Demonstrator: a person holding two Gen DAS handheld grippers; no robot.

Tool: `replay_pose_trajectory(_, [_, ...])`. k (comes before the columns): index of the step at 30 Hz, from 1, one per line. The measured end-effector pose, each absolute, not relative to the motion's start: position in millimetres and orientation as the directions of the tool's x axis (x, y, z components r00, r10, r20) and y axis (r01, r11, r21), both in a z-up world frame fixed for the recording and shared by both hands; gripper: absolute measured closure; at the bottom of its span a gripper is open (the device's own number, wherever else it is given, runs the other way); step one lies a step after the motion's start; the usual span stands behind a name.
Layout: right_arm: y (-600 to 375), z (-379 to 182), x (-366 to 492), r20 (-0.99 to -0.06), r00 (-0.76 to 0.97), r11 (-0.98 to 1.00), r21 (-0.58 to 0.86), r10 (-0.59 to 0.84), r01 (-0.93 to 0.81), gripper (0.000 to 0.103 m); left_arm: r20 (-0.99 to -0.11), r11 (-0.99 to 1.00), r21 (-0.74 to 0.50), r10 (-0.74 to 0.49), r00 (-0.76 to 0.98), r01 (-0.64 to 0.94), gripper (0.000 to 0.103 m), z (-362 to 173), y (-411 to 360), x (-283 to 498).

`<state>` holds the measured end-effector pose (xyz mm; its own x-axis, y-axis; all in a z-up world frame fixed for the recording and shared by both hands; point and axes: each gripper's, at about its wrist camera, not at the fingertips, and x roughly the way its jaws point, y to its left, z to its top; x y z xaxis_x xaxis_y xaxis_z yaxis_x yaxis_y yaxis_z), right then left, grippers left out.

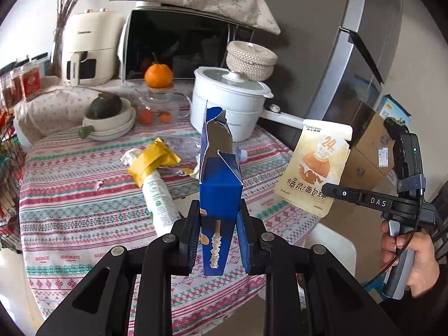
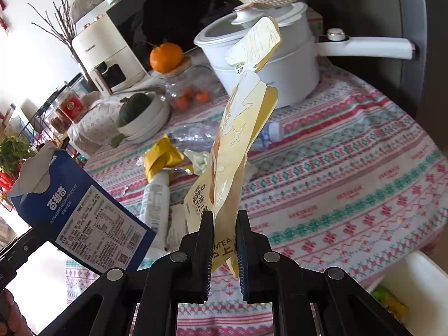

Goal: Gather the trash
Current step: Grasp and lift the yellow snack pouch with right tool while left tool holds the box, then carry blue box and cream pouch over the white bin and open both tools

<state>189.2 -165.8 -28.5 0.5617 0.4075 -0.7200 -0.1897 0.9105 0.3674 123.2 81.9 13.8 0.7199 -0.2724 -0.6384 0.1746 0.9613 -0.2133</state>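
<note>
Left gripper (image 1: 219, 238): clamped on the lower part of a torn blue box (image 1: 219, 173), held upright above the table's near side; in the right wrist view the box (image 2: 75, 210) sits at 9 o'clock, tilted.
Right gripper (image 2: 225, 247): clamped on the bottom edge of a yellow pouch (image 2: 240, 128) that stands up from the fingers and bends toward 1 o'clock; in the left wrist view the pouch (image 1: 316, 165) hangs at 3 o'clock off the table's edge, with a hand (image 1: 411, 254) on the handle below.
Trash on table (image 1: 84, 196): a white tube (image 1: 161, 196) lies at 9 o'clock of the box, its far end under a yellow wrapper (image 1: 155, 159); a clear bottle (image 2: 201, 134) lies flat behind them, partly hidden by the pouch.
Behind: white pot (image 1: 229, 98) at 12 o'clock of the box, with a woven basket (image 1: 250, 58) seen above its lid; glass jar (image 1: 161, 103) with an orange (image 1: 158, 75) on top; bowls (image 1: 112, 120) holding a dark squash (image 1: 105, 106); microwave (image 1: 179, 42); cream appliance (image 1: 89, 50).
Right side: grey fridge (image 1: 350, 56).
</note>
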Motion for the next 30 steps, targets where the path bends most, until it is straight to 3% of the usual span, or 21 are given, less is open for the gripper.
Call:
replay_pose_trajectory(17, [-286, -50, 114, -0.804, 0.547, 0.954, 0.299, 0.233, 0.033, 0.089, -0.669, 0.874, -0.189, -0.448, 0.593, 0.447, 0.077, -7, -53, 108])
replay_pose_trajectory(30, [-348, -77, 84, -0.885, 0.457, 0.953, 0.208, 0.089, 0.218, 0.089, -0.721, 0.789, -0.223, -0.529, 0.447, 0.573, 0.077, -66, -154, 105])
